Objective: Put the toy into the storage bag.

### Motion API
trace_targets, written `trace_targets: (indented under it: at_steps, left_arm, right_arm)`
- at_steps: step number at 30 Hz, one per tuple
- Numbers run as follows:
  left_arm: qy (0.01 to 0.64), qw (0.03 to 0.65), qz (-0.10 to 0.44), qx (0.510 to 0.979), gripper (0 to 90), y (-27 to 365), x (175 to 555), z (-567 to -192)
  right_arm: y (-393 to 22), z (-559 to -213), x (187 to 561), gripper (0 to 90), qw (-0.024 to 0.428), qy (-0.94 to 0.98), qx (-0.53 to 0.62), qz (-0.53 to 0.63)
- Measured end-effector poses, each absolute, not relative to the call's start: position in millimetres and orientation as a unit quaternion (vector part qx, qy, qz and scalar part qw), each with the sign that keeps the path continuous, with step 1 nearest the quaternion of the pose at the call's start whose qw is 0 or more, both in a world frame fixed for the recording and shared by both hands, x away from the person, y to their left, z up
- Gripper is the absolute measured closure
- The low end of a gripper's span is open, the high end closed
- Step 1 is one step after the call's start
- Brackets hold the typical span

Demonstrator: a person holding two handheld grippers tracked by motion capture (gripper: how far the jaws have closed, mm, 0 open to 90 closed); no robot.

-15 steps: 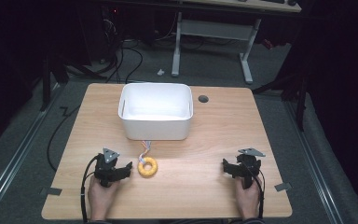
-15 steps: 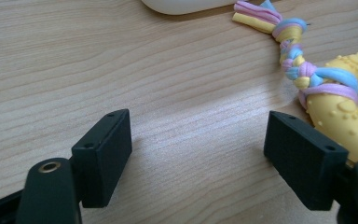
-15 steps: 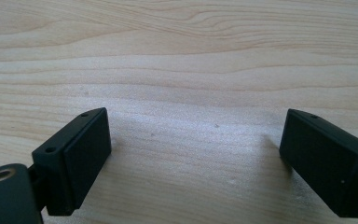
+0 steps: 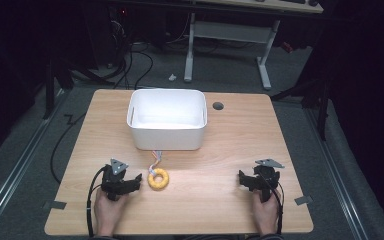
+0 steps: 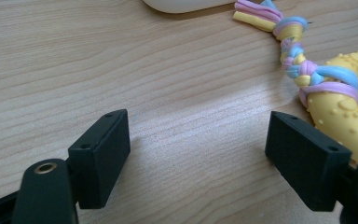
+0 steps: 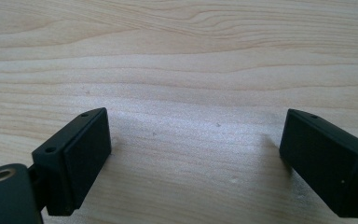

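Observation:
A yellow knobbly ring toy (image 4: 158, 178) with a braided pastel rope tail (image 4: 155, 157) lies on the wooden table (image 4: 220, 150), in front of a white bin (image 4: 167, 120). My left gripper (image 4: 136, 180) rests on the table just left of the ring, its jaws wide open and nothing between them. In the left gripper view the ring (image 5: 349, 121) lies beside the right-hand jaw, outside the gap of the gripper (image 5: 198, 135), and the rope (image 5: 291, 44) runs toward the bin (image 5: 186, 4). My right gripper (image 4: 244, 179) sits at the table's right front, open over bare wood (image 6: 196, 140).
A round cable hole (image 4: 218, 106) is in the table behind the bin's right corner. Tape marks (image 4: 54, 204) stick out at the front corners. Beyond the table is a dark floor with cables and a white desk frame (image 4: 227, 35).

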State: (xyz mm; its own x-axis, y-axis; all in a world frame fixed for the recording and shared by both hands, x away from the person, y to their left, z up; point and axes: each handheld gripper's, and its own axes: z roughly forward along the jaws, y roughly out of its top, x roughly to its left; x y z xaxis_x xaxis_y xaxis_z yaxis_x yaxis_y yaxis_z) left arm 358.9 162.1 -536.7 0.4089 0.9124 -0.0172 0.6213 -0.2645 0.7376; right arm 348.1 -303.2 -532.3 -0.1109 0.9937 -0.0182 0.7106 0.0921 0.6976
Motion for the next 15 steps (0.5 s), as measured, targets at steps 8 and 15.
trace_targets:
  at_steps: [8,15]
  left_arm:
    - [0.504,0.340,0.213,0.765,20.0,162.2,360.9,-536.7]
    - [0.499,0.339,0.208,0.770,17.0,162.2,362.2,-536.7]
  right_arm:
    - [-302.7,-532.2,347.9,8.7,0.256,0.694,0.613,0.276]
    - [-302.6,-532.2,347.9,8.7,0.256,0.695,0.613,0.276]
